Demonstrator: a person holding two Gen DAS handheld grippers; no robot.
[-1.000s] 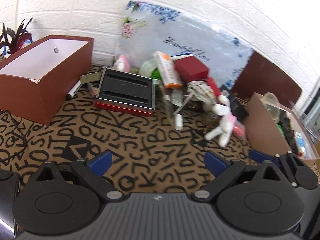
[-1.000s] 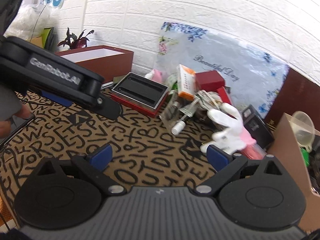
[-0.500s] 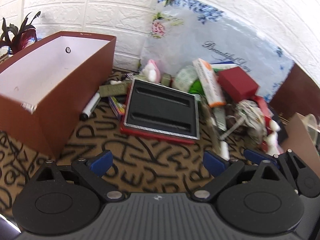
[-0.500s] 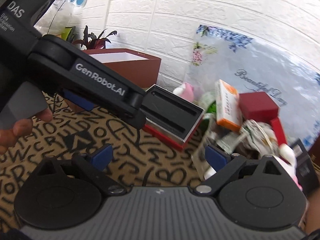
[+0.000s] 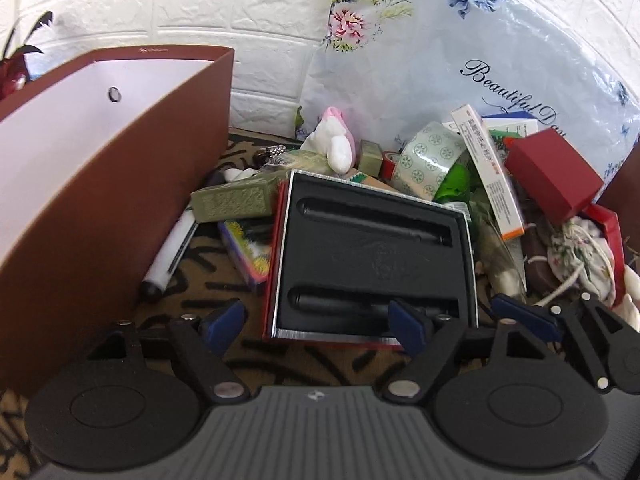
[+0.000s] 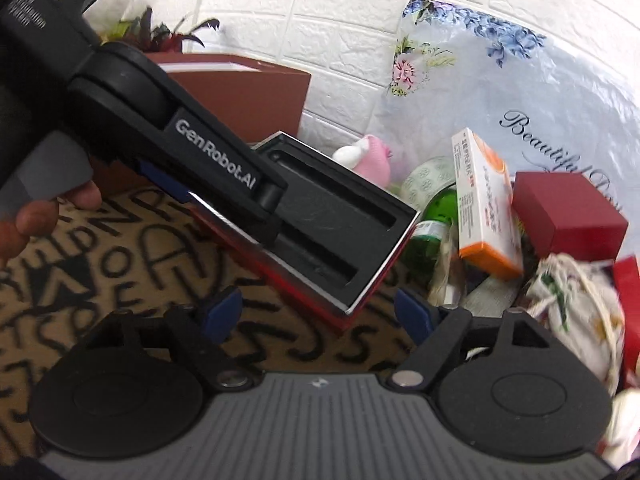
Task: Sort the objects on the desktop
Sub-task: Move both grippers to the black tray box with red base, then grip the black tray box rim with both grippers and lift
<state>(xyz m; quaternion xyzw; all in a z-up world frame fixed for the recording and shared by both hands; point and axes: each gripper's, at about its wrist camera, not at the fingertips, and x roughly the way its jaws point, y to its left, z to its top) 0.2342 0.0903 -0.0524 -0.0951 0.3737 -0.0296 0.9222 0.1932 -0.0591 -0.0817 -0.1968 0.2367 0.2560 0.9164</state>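
My left gripper [image 5: 316, 320] is spread wide at the near edge of the one black-lined tray box [image 5: 372, 256], mid-frame. My right gripper [image 6: 316, 312] gapes too, gripping nothing. One brown box [image 5: 100, 184] fills the left; one marker [image 5: 168, 256] lies beside it. One red box [image 5: 554, 178] and one tape roll [image 5: 428, 160] crowd the upper right.

The left gripper [image 5: 316, 322] is being held wide open at the near edge of the black-lined red case [image 5: 372, 256], beside the brown box [image 5: 116, 184].
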